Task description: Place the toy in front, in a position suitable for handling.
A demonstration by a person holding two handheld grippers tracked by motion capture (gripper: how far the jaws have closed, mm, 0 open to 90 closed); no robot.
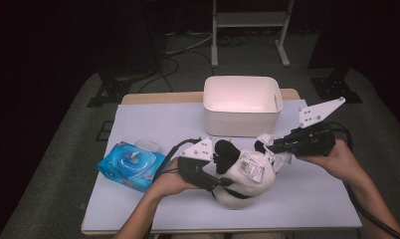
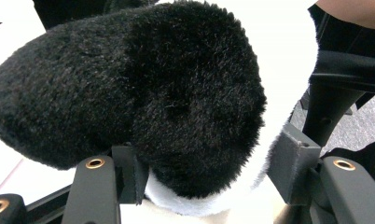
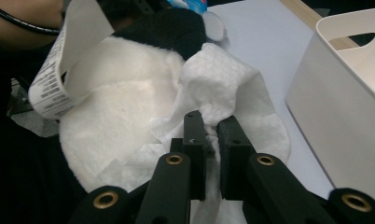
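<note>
High view: plush panda (image 1: 245,174) lies on the table (image 1: 307,199) in front of the white bin (image 1: 242,105). The left gripper (image 1: 219,183) is clamped on its black limb (image 2: 143,93); jaws part-closed. Right gripper (image 3: 212,140) is pinched nearly closed on a white wipe (image 3: 223,88) against the plush; wipes pack (image 1: 131,166) at left.

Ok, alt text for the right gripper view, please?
The right gripper pinches a white wet wipe against the white belly of a black-and-white plush toy. A barcode tag hangs at the left; a white bin stands at the right.
</note>
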